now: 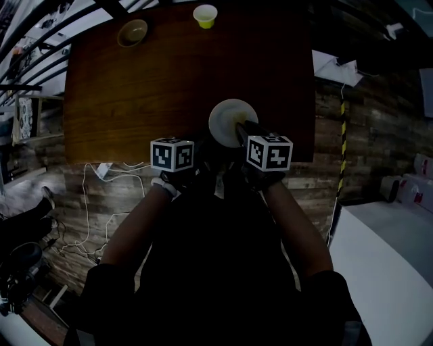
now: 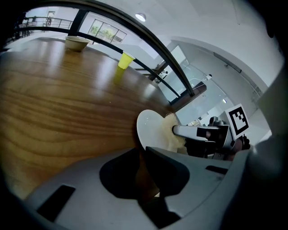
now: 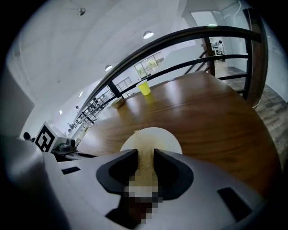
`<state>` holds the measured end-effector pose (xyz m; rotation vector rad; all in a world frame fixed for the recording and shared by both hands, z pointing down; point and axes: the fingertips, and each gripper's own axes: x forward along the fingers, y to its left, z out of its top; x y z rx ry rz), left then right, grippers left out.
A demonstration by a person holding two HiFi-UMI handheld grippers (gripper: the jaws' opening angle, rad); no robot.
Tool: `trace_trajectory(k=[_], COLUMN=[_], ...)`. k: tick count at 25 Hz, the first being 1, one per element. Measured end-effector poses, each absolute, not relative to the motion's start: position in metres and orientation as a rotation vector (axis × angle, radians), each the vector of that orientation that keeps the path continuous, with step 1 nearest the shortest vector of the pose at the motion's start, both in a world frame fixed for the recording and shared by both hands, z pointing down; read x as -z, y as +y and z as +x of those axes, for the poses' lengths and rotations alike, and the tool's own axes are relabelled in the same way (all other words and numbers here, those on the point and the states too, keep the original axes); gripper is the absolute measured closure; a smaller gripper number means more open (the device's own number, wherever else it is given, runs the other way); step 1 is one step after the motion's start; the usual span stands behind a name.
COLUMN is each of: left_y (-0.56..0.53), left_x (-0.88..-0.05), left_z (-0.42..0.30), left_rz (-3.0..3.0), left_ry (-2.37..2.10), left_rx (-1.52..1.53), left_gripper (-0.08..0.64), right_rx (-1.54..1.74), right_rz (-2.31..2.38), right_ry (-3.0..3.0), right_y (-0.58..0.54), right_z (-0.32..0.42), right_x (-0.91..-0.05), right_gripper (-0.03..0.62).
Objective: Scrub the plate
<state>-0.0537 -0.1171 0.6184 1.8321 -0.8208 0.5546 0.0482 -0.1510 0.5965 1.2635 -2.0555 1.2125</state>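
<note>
— Which step is this?

— Scrubbing, by my reading. The right tongs (image 3: 145, 158) are clamped on a beige sponge (image 2: 172, 134), and the sponge is pressed against the face of the white plate (image 1: 229, 115). The left tongs (image 2: 143, 155) are drawn narrow, with the plate's rim running down between them, so they seem to pinch it steady.

— Where's the plate?

— At the near edge of the tabletop (image 1: 149, 88), right of middle. I can't tell whether it lies flat or is tipped up.

— What does the next move call for?

— Probably rubbing the sponge across the face, with a firm left grip so the plate doesn't slide off that edge.

— And the count?

— One plate, one sponge, two tongs. Also one bowl (image 1: 132, 32) near the far left corner and one yellow cup (image 1: 205, 15) at the far edge, both well apart from the plate.
</note>
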Motion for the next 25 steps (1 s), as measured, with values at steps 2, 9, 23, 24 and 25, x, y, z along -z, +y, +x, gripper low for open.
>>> trace_trajectory(k=[2, 9, 23, 24, 25], left_y=[-0.116, -0.109, -0.111, -0.112, -0.112], left_x=[-0.621, -0.619, -0.614, -0.614, -0.615], left_z=[-0.050, -0.040, -0.073, -0.072, -0.071], left_rz=[1.830, 1.830, 1.761, 1.762, 1.763], left_ry=[-0.815, -0.796, -0.887, -0.886, -0.883], left_rx=[-0.565, -0.561, -0.435, -0.432, -0.430], left_gripper=[0.526, 0.526, 0.526, 0.526, 0.526], right_rx=[-1.232, -1.219, -1.082, -1.085, -1.098], right_rz=[1.309, 1.423, 0.965, 0.974, 0.991], right_ry=[-2.047, -2.018, -2.166, -2.163, -2.156], right_y=[-0.152, -0.150, -0.104, -0.106, -0.108], right_z=[0.063, 0.091, -0.031, -0.027, -0.021], right_x=[-0.594, -0.580, -0.592, -0.594, -0.596], right_gripper=[0.472, 0.472, 0.472, 0.472, 0.472])
